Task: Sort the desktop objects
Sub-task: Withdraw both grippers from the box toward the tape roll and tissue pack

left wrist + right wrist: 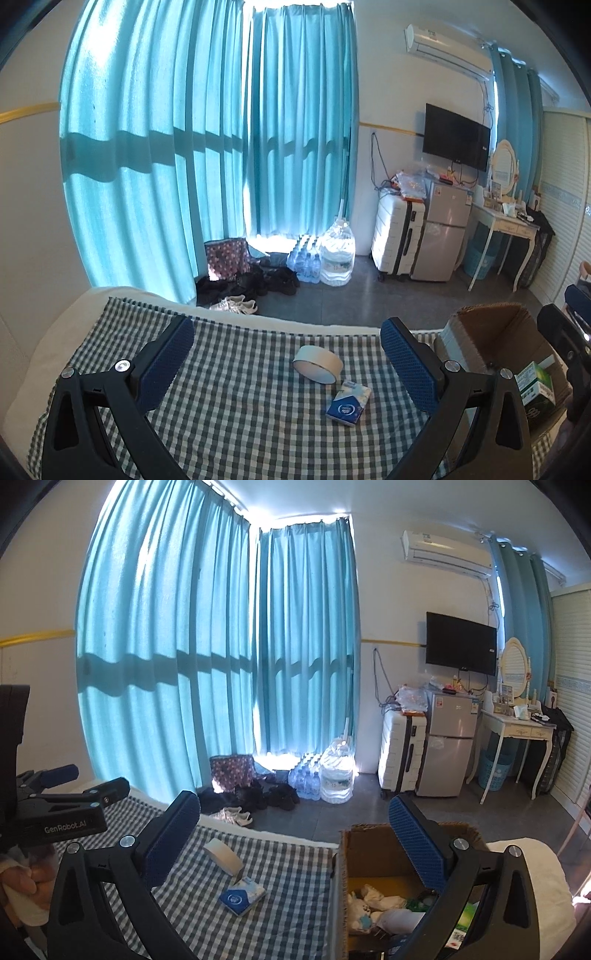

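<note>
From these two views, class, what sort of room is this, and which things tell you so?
Most likely a bedroom or small rented room: a bed under a checked cover, a dressing table with an oval mirror, and a suitcase beside a small fridge.

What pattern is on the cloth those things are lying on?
The cloth is a dark green-and-white check, clearest in the left wrist view.
</note>
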Action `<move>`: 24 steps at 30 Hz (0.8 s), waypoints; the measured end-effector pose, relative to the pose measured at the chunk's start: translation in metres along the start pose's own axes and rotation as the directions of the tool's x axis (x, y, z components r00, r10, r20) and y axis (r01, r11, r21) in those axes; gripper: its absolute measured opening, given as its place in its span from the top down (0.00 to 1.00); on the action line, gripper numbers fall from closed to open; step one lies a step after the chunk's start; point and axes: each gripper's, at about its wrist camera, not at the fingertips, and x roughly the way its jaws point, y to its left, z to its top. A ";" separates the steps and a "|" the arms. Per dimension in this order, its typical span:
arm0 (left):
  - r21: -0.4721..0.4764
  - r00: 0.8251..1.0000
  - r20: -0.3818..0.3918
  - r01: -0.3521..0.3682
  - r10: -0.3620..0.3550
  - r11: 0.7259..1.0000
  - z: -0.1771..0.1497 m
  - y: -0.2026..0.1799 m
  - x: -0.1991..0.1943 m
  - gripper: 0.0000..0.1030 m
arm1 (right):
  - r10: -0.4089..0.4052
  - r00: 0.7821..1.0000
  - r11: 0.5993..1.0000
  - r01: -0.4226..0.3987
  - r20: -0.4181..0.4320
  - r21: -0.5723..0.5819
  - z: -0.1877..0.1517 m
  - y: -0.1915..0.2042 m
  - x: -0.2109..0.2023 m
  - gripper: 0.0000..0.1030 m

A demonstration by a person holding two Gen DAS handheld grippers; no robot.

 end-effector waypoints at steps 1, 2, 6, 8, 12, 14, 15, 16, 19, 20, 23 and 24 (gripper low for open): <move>0.005 1.000 -0.015 0.005 -0.005 1.000 -0.003 0.002 0.006 0.00 | 0.019 1.000 1.000 -0.019 -0.013 0.004 -0.003 0.004 0.006 0.00; 0.009 1.000 -0.029 0.006 -0.006 1.000 -0.005 0.003 0.012 0.00 | 0.035 0.999 0.999 -0.035 -0.024 0.006 -0.006 0.008 0.010 0.00; 0.020 0.998 -0.064 -0.003 0.004 1.000 -0.015 0.007 0.033 0.00 | 0.065 0.995 0.998 -0.067 -0.078 -0.021 -0.022 0.029 0.031 0.00; 0.025 0.996 -0.089 0.002 0.000 1.000 -0.019 0.010 0.044 0.00 | 0.073 0.991 0.996 -0.077 -0.110 -0.033 -0.031 0.036 0.041 0.00; 0.038 0.991 -0.135 0.015 -0.010 0.999 -0.027 0.012 0.068 0.00 | 0.088 0.981 0.995 -0.095 -0.174 -0.037 -0.051 0.044 0.064 0.00; 0.034 0.988 -0.155 0.031 -0.025 0.999 -0.030 0.011 0.081 0.00 | 0.091 0.973 0.995 -0.099 -0.212 -0.029 -0.062 0.043 0.077 0.00; 0.029 0.985 -0.166 0.043 -0.037 0.999 -0.031 0.011 0.089 0.00 | 0.090 0.968 0.995 -0.099 -0.233 -0.024 -0.067 0.042 0.084 0.00; 0.021 0.983 -0.177 0.061 -0.056 0.998 -0.031 0.010 0.097 0.00 | 0.090 0.963 0.995 -0.098 -0.254 -0.018 -0.072 0.040 0.092 0.00; 0.003 0.970 -0.215 0.117 -0.114 0.993 -0.035 0.004 0.118 0.00 | 0.084 0.950 0.996 -0.090 -0.300 -0.008 -0.086 0.038 0.113 0.00; 0.010 0.965 -0.235 0.126 -0.120 0.992 -0.037 0.001 0.126 0.00 | 0.084 0.944 0.996 -0.090 -0.318 -0.004 -0.091 0.037 0.121 0.00; 0.036 0.946 -0.307 0.121 -0.105 0.992 -0.040 -0.005 0.156 0.00 | 0.094 0.927 0.995 -0.099 -0.363 0.005 -0.104 0.037 0.139 0.00; 0.034 0.938 -0.326 0.134 -0.116 0.990 -0.040 -0.006 0.165 0.00 | 0.098 0.922 0.995 -0.103 -0.375 0.008 -0.108 0.037 0.145 0.00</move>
